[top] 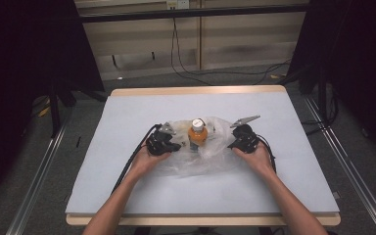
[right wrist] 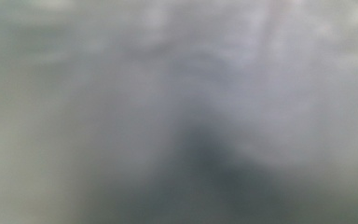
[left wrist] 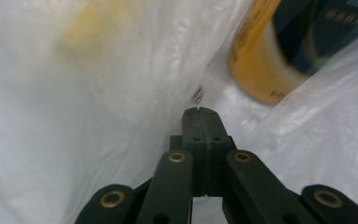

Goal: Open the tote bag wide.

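Two bare forearms reach in from the near edge of a table (top: 127, 191) covered with a pale grey-blue mat. Each hand holds a black two-jaw gripper, and both grippers press into a crumpled clear plastic bag (top: 196, 159) lying near the middle of the mat.

An orange bottle (top: 197, 132) with a white cap stands upright within the bag, between the two grippers. Up close from the left gripper view, the bottle (left wrist: 265, 70) appears at upper right, yellow-orange with a dark label, blurred behind folds of the white, filmy bag (left wrist: 74, 116).

The left gripper (top: 174, 147) sits just left of the bottle, a black cable trailing back along the forearm. In its own view the left gripper (left wrist: 199, 111) has its jaws pressed together, tips meeting with no gap, pushed into a fold of the plastic; whether film is pinched between them cannot be told.

The right gripper (top: 232, 143) sits just right of the bottle, a grey three-cornered plate on top. Its own view is a grey blur, so I cannot tell whether its jaws are wide or narrow.

Beyond the table, cables lie on a grey floor before a pale wall.
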A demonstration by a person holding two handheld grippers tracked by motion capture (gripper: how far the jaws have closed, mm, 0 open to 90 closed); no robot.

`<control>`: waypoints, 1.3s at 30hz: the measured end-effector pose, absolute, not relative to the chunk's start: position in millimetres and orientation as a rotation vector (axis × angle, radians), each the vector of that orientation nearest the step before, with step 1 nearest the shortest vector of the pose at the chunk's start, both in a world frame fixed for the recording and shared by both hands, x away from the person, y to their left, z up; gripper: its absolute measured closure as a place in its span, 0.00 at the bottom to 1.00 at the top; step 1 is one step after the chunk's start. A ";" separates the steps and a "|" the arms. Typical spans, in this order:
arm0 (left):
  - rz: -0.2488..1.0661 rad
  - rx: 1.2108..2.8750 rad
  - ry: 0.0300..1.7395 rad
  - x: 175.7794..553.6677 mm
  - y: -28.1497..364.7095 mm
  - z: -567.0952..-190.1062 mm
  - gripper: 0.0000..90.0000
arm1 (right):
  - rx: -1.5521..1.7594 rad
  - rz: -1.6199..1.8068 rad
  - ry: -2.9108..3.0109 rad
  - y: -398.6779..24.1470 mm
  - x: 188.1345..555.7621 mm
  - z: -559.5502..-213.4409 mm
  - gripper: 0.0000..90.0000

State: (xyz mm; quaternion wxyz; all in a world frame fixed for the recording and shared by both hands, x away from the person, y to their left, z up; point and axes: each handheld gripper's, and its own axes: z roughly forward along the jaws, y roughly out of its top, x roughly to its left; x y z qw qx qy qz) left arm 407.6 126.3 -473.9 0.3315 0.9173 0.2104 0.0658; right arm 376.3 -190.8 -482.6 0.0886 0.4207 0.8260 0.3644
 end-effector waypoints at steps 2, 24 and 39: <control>0.196 2.424 0.549 405.0 132.9 -472.0 1.00 | 1.258 1.076 2.459 -194.6 374.5 -482.0 1.00; 0.240 2.515 0.541 383.8 191.8 -465.2 1.00 | 1.117 0.970 2.584 -239.5 322.7 -473.8 1.00; 0.169 2.220 0.593 361.6 211.2 -455.4 1.00 | 1.078 1.188 2.478 -239.0 298.3 -455.5 1.00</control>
